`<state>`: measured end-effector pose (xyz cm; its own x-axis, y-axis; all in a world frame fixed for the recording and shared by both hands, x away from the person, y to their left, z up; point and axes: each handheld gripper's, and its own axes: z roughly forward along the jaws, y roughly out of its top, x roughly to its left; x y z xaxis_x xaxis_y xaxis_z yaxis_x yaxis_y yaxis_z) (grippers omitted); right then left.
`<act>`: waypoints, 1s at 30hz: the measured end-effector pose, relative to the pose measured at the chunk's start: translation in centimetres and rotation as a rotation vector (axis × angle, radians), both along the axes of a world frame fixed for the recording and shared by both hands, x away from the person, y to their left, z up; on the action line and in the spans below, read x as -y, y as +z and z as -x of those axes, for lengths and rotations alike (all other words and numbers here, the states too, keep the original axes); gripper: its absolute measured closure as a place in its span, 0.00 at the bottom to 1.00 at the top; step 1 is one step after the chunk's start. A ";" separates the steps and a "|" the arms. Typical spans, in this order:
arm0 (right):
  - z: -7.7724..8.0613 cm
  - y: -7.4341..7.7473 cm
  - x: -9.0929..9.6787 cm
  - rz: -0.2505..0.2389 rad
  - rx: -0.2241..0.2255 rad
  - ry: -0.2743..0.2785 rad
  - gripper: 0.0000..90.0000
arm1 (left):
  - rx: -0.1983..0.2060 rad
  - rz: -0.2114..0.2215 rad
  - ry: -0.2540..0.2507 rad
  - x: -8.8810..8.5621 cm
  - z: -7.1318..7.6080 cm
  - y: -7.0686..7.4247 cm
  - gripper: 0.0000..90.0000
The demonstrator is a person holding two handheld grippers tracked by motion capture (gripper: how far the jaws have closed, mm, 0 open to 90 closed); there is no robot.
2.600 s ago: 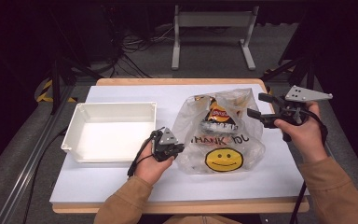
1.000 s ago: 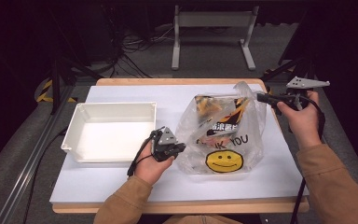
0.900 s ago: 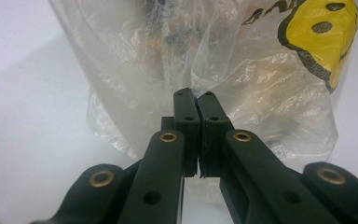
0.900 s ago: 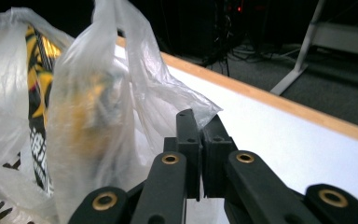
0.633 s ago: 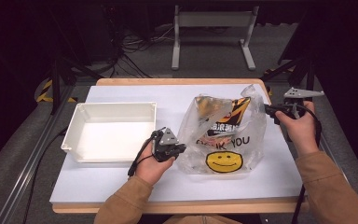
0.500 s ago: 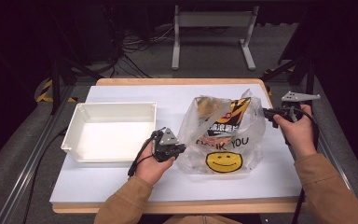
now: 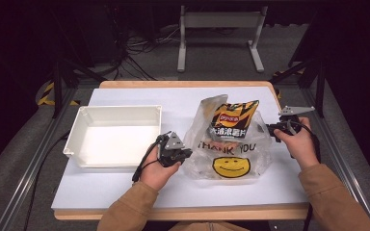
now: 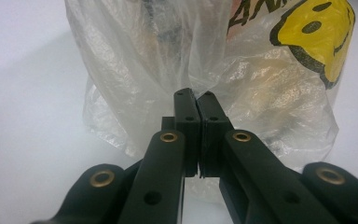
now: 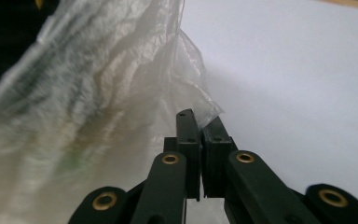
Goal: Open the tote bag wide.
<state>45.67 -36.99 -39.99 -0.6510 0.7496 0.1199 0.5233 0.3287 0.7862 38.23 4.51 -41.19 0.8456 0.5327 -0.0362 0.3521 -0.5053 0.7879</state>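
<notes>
With both claws, left claw (image 7: 179, 155) and right claw (image 7: 272, 128), clamped shut on the plastic bag (image 7: 231, 163) sitting mid-table (image 7: 125, 185), keep both pinches firm so the chip bag (image 7: 233, 118) stays exposed.

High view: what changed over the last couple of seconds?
The right gripper, shut on the bag's edge, came down from raised to table level at the bag's right side. The bag's top sagged with it, and the chip packet now stands out of the opening. The left gripper stayed shut on the bag's left edge; the tray did not move.
</notes>
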 end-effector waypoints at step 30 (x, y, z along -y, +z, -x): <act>2.2 3.1 3.5 -0.104 0.177 -0.131 0.44 | 0.071 0.151 0.110 -0.9 0.0 4.9 0.21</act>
